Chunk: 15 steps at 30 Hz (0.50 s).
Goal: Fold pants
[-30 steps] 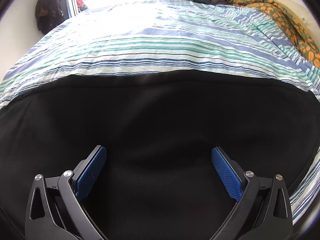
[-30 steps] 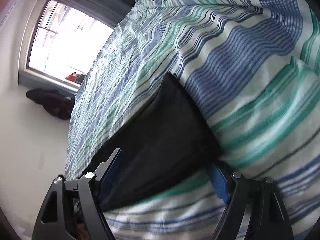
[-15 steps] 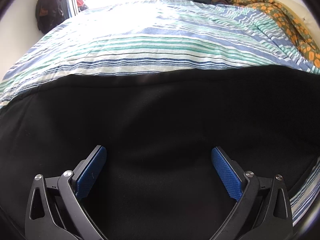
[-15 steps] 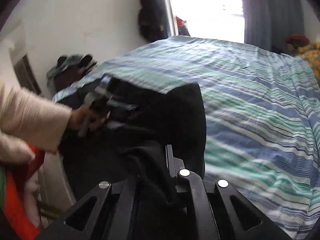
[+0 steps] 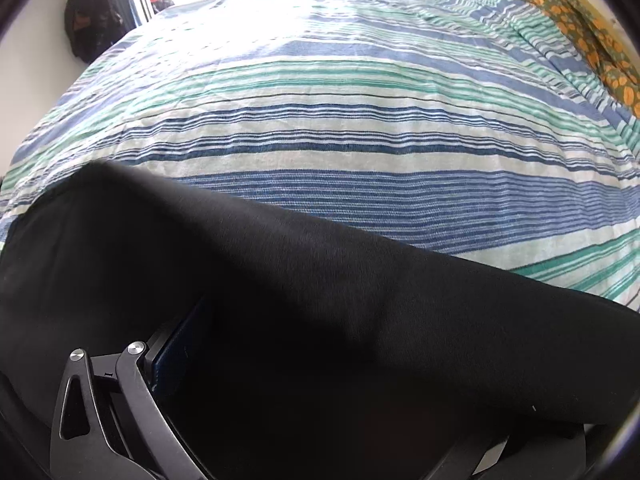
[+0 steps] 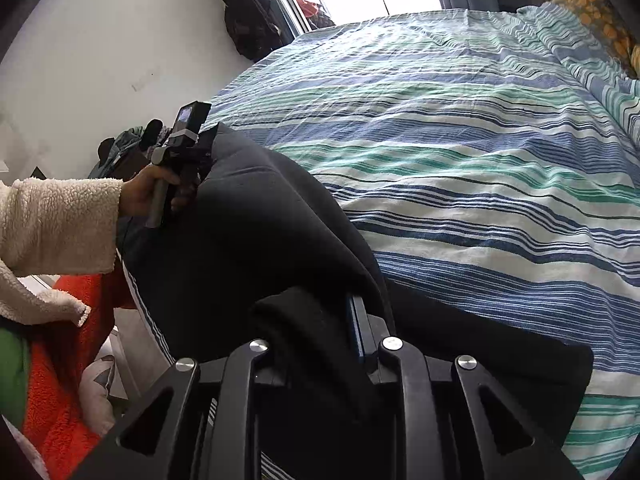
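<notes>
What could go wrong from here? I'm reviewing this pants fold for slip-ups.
1. The right gripper pinches only a bunched bit of the black pants; it may slip as the fabric is carried.
2. The pants drape over the left gripper, hiding one finger, so snagging is possible.
3. The fabric sags between both grippers, so the fold may land crooked on the striped bedspread.

A bed (image 5: pixel 340 92) fills most of both views, covered with a sheet (image 6: pixel 460 152) in blue, green and white stripes, a little wrinkled. The black pants (image 6: pixel 256 232) lie partly on it at the lower left of the right wrist view, one part raised off the sheet; in the left wrist view they cover the lower half of the frame. At the upper right corner an orange-patterned blanket (image 5: pixel 588 28) lies on the bed, beside the striped sheet.
</notes>
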### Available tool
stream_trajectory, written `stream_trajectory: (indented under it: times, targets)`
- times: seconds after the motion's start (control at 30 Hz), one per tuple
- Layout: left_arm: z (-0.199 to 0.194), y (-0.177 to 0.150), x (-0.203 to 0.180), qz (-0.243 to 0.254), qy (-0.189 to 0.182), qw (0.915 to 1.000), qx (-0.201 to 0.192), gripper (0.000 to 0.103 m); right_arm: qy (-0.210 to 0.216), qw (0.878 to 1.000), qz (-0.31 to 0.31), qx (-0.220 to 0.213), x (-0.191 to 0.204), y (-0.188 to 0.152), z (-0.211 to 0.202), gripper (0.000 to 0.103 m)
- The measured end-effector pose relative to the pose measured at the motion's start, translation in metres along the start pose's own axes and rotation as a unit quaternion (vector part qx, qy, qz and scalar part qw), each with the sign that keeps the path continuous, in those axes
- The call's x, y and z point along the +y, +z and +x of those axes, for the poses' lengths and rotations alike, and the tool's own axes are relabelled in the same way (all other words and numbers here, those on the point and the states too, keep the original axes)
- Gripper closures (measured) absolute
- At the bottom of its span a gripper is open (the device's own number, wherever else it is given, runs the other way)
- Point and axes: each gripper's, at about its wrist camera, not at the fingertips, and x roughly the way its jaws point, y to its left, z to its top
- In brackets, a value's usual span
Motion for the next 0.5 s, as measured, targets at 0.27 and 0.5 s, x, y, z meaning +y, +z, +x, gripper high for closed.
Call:
stream_trajectory:
  times: [0.27,0.5]
  targets:
    - [-0.005,-0.010,0.003,0.018,-0.022,0.9996,-0.003,0.000,0.066,0.992,-0.102,0.028,0.008,-0.010,-0.033,0.075]
    - [-0.001,-0.012,0.001,0.016,-0.006,0.9998,-0.013,0.000,-0.015,0.994,-0.072,0.087,-0.040,-0.011,-0.064,0.000]
